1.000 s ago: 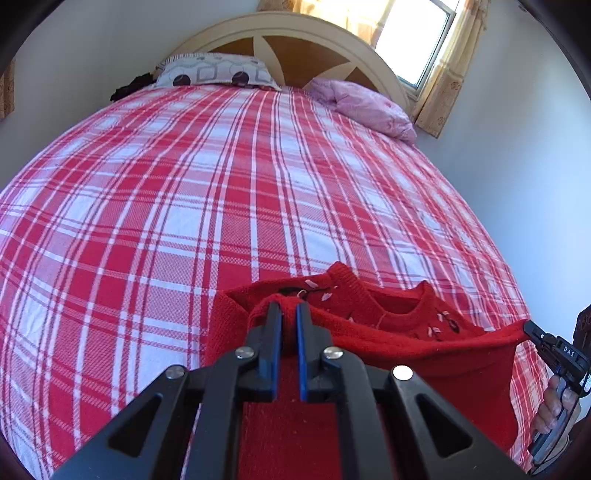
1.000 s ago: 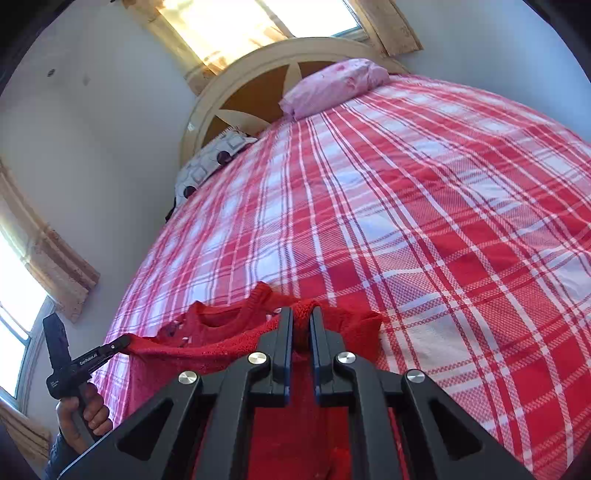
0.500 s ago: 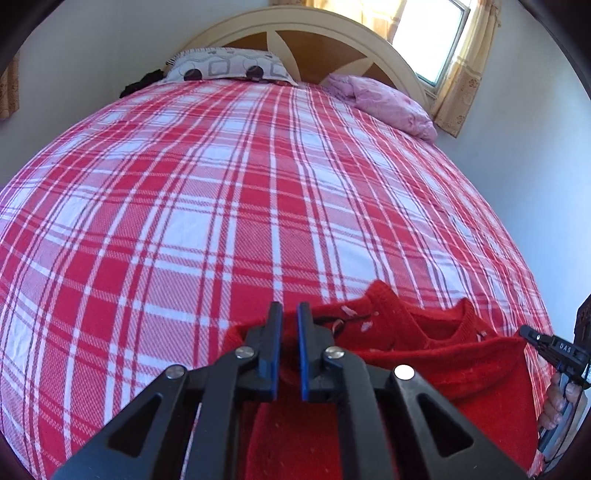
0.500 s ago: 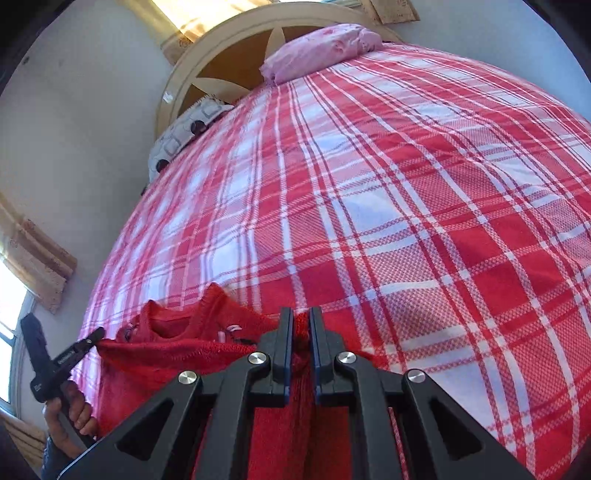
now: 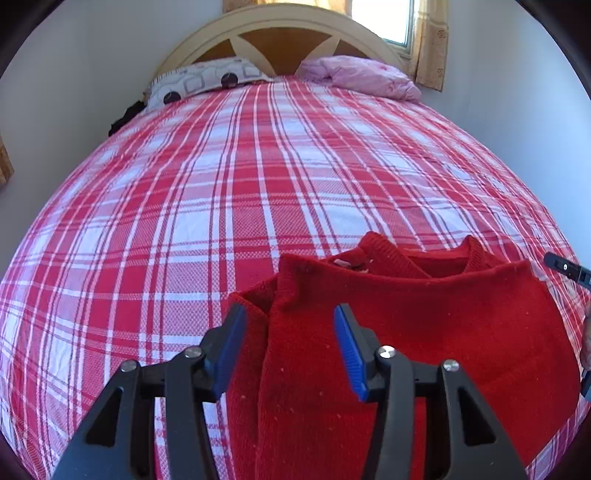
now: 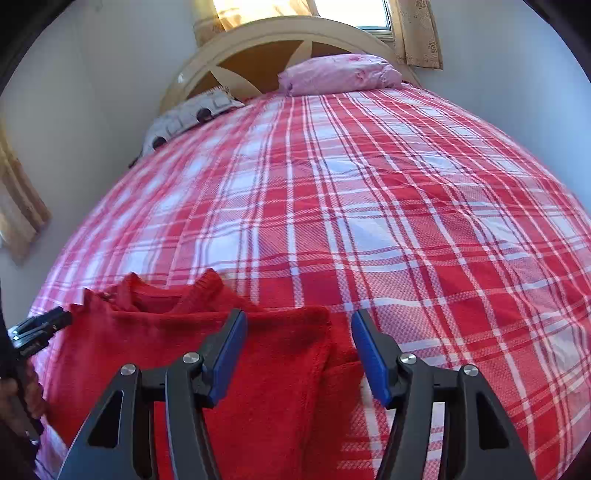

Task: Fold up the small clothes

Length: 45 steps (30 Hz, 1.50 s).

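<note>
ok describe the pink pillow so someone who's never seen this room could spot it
Start at the bed with the red and white plaid sheet and look up to its arched cream and brown wooden headboard. Two pillows lie against it; the plain pink crumpled pillow sits nearest the window, while its neighbour, the white pillow with dark dots, is patterned.

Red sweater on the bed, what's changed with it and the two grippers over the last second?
Both grippers have just been opening: the left gripper and right gripper let go of the red sweater, whose folded edge sank onto the plaid bedspread. The sweater stays folded; the pillows are unchanged.
</note>
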### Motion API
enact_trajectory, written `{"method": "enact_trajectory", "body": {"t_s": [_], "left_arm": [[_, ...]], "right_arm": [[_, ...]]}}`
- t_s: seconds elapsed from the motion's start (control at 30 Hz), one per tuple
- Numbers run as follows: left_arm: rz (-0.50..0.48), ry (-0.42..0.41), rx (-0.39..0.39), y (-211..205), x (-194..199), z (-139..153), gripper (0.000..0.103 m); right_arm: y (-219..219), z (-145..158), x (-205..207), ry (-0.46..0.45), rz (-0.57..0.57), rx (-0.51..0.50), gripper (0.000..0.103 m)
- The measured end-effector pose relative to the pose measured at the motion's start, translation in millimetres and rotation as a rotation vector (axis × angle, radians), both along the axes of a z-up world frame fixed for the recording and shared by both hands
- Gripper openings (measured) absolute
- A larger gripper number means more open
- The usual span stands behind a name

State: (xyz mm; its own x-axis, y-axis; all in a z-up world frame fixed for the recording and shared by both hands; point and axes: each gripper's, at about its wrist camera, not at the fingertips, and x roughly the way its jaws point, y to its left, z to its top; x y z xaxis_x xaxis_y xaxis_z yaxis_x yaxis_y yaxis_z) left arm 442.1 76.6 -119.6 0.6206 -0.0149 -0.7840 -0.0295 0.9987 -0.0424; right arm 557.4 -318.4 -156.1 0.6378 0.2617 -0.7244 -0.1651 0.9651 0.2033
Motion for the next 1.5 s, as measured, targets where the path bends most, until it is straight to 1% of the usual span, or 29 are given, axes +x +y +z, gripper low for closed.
{"method": "enact_trajectory", "body": {"t_s": [0.07,0.1,0.13,0.17,0.2,0.23,0.3,0.33,0.4,0.43,0.47,0.53,0.6,0.67,0.7,0.77,0.8,0.83,0.9,1.0,1.03,1.1,1.13,1.2,1.27,1.33,1.37,1.4,1.5], "left_arm": [[0.035,0.03,-0.024,12.6,15.3,-3.9,0.05],[0.04,0.037,-0.036,16.1,19.4,-5.6,0.05],[0.037,0.053,-0.052,19.1,25.9,-8.8,0.05],[0.025,0.085,-0.062,20.9,35.3,-14.9,0.05],[0.029,0.096,-0.06,19.8,37.8,-18.4,0.05],[0.036,0.101,-0.048,18.5,40.3,-22.2,0.05],[0.04,0.105,0.012,11.1,43.6,-28.5,0.051],[0.054,0.092,0.027,10.2,44.0,-29.8,0.051],[0.068,0.08,0.044,7.9,47.5,-29.6,0.051],[0.075,0.073,0.06,5.9,49.3,-29.7,0.051],[0.08,0.071,0.079,4.8,50.7,-30.3,0.052],[0.083,0.061,0.128,-0.5,54.1,-33.9,0.052],[0.076,0.043,0.188,-8.8,54.1,-33.0,0.052],[0.069,0.036,0.217,-11.3,55.1,-30.9,0.052],[0.068,0.036,0.213,-10.2,55.1,-28.9,0.051],[0.076,0.016,0.161,-1.9,47.6,-17.8,0.051],[0.086,0.006,0.146,1.4,44.9,-13.1,0.051],[0.097,-0.006,0.115,7.3,36.6,-4.5,0.051],[0.088,-0.02,0.081,10.9,19.2,7.4,0.051],[0.054,-0.041,0.085,7.6,-12.8,17.6,0.051],[0.043,-0.04,0.087,7.5,-28.0,18.4,0.051],[0.005,-0.025,0.086,3.0,-43.5,12.9,0.053],[-0.008,-0.015,0.097,-0.8,-50.7,8.1,0.053],[-0.029,0.015,0.127,-7.7,-59.9,-5.0,0.054],[-0.023,0.035,0.158,-11.7,-61.5,-18.9,0.054],[-0.001,0.033,0.139,-11.2,-61.0,-23.1,0.055],[0.011,0.027,0.133,-10.8,-59.7,-23.1,0.057],[0.017,0.024,0.134,-10.5,-58.3,-23.5,0.06],[0.044,0.012,0.129,-7.9,-57.5,-27.4,0.064]], "right_arm": [[-7.4,-9.5,12.1,0.051,-0.018,0.039,0.059],[-10.1,-16.4,19.6,0.081,-0.027,0.038,0.057],[-10.5,-23.1,26.0,0.109,-0.028,0.025,0.049],[-10.5,-28.1,29.7,0.127,-0.03,0.019,0.045],[-10.6,-34.9,34.4,0.151,-0.022,0.027,0.038],[-9.8,-39.3,37.0,0.168,-0.006,0.04,0.027],[-5.0,-39.5,36.2,0.145,0.004,0.03,0.014],[-2.7,-36.7,35.0,0.132,0.005,0.018,0.011],[2.8,-26.7,30.4,0.084,0.011,-0.002,0.01],[3.7,-20.4,28.4,0.055,-0.007,-0.027,0.01],[1.8,-19.2,29.9,0.05,-0.029,-0.037,0.01],[-5.8,-29.9,39.9,0.091,-0.072,-0.037,0.01],[-9.0,-42.8,46.1,0.131,-0.087,-0.052,0.01],[-8.0,-43.7,41.6,0.102,-0.072,-0.075,0.01],[-7.5,-41.3,38.6,0.096,-0.071,-0.082,0.01],[-9.5,-33.7,30.9,0.082,-0.072,-0.07,0.013],[-9.8,-27.7,26.0,0.065,-0.07,-0.066,0.019],[-8.9,-20.9,19.9,0.046,-0.073,-0.078,0.029],[-3.9,-7.5,3.5,0.008,-0.065,-0.106,0.042],[3.0,14.0,-28.5,-0.049,-0.003,-0.104,0.042],[8.0,20.0,-42.3,-0.064,0.021,-0.111,0.042],[20.2,25.4,-67.9,-0.081,0.092,-0.09,0.042],[30.9,25.1,-87.2,-0.084,0.153,-0.076,0.042],[47.5,17.0,-108.5,-0.072,0.22,-0.086,0.042],[66.6,-2.9,-124.9,-0.032,0.276,-0.138,0.042],[72.9,-21.1,-126.1,-0.003,0.26,-0.198,0.043],[70.2,-29.4,-124.2,-0.001,0.237,-0.184,0.043],[67.7,-31.5,-122.3,-0.002,0.222,-0.168,0.043],[65.2,-32.6,-112.5,0.01,0.185,-0.168,0.043]]}}
